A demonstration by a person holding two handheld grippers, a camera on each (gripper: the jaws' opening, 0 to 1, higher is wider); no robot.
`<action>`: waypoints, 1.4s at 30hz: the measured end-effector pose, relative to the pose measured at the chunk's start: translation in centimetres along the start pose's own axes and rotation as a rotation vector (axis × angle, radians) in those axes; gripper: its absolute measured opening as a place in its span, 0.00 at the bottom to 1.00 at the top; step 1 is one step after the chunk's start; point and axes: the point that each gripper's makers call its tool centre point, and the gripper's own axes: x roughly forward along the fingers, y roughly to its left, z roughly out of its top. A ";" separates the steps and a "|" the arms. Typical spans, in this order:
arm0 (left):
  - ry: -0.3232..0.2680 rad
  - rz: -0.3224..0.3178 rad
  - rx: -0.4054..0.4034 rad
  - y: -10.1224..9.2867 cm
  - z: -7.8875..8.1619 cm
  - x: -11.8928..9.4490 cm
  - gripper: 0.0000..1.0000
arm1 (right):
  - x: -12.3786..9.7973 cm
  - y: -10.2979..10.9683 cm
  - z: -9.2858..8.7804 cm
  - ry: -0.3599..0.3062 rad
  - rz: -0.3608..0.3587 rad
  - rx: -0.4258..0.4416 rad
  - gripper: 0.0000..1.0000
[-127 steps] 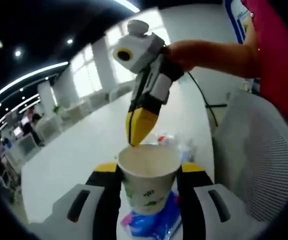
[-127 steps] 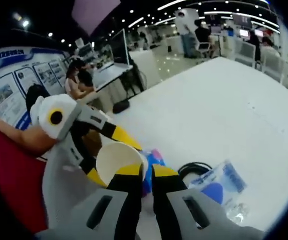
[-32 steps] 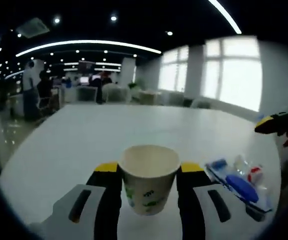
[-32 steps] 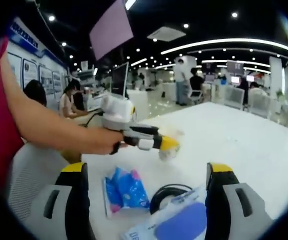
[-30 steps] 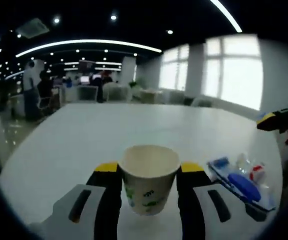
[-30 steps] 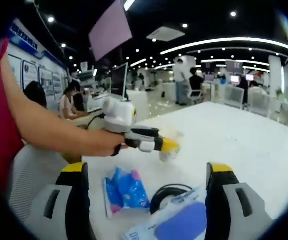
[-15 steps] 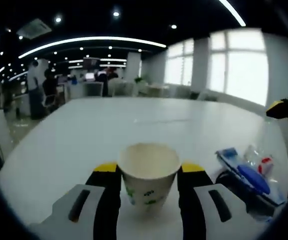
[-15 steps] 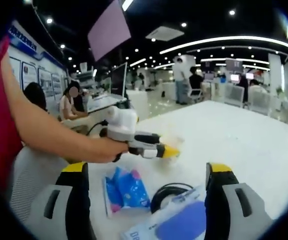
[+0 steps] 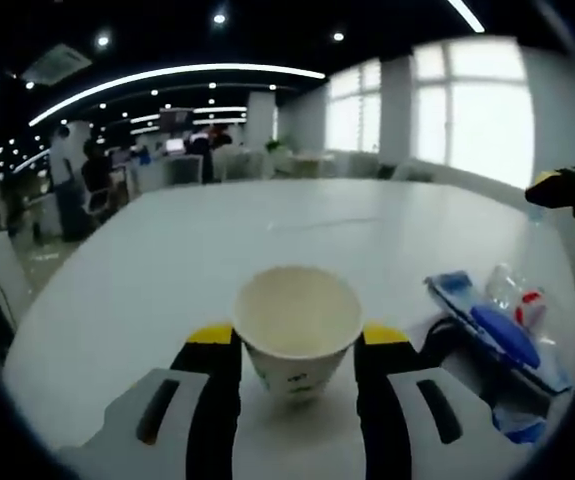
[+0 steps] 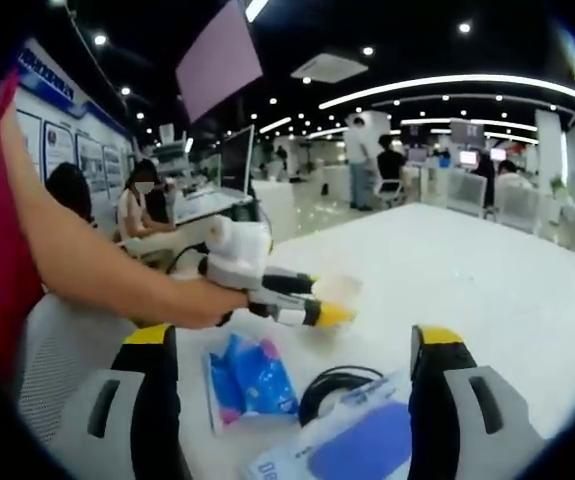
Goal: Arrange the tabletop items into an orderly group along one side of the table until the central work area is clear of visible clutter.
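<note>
Where the left gripper view looks along its own jaws, the left gripper [image 9: 295, 345] is closed on a paper cup [image 9: 296, 322], which sits upright between the two yellow-tipped jaws above the white worktop [image 9: 187, 260]. To the right of the cup lies a clear packet with blue contents [image 9: 502, 335], beside a black cable coil [image 9: 447, 345].

In the right gripper view, the right gripper [image 10: 292, 345] stands wide apart and holds nothing. Between its jaws on the worktop [image 10: 487, 270] lie a blue tissue pack [image 10: 245, 385], the cable coil [image 10: 339, 388] and the clear packet [image 10: 352, 445]. Beyond them the left gripper [image 10: 332, 305] carries the cup [image 10: 335, 290], held by a hand [image 10: 195, 305].
</note>
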 end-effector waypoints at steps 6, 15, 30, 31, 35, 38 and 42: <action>0.030 0.009 -0.008 -0.2 -0.7 -0.1 0.43 | -0.1 -0.2 0.0 -0.002 -0.003 0.001 0.96; 0.032 0.007 -0.022 -0.1 -0.6 -0.4 0.53 | -0.3 -0.4 0.0 -0.005 -0.006 0.001 0.96; 0.077 -0.002 -0.106 0.0 0.1 -2.0 0.80 | -0.4 -0.4 0.3 -0.012 -0.010 -0.005 0.96; 0.077 -0.002 -0.107 0.0 0.4 -2.2 0.82 | -0.4 -0.4 0.3 -0.012 -0.011 -0.006 0.96; 0.064 -0.015 -0.099 -0.1 1.4 -2.8 0.84 | -0.4 -0.4 0.4 -0.014 -0.012 -0.006 0.96; 0.055 -0.030 -0.090 -0.5 2.1 -3.5 0.85 | -0.5 -0.4 0.5 -0.020 -0.013 -0.006 0.96; 0.009 -0.054 -0.053 -1.3 4.0 -4.7 0.85 | -0.7 -0.5 0.7 -0.025 -0.018 -0.005 0.96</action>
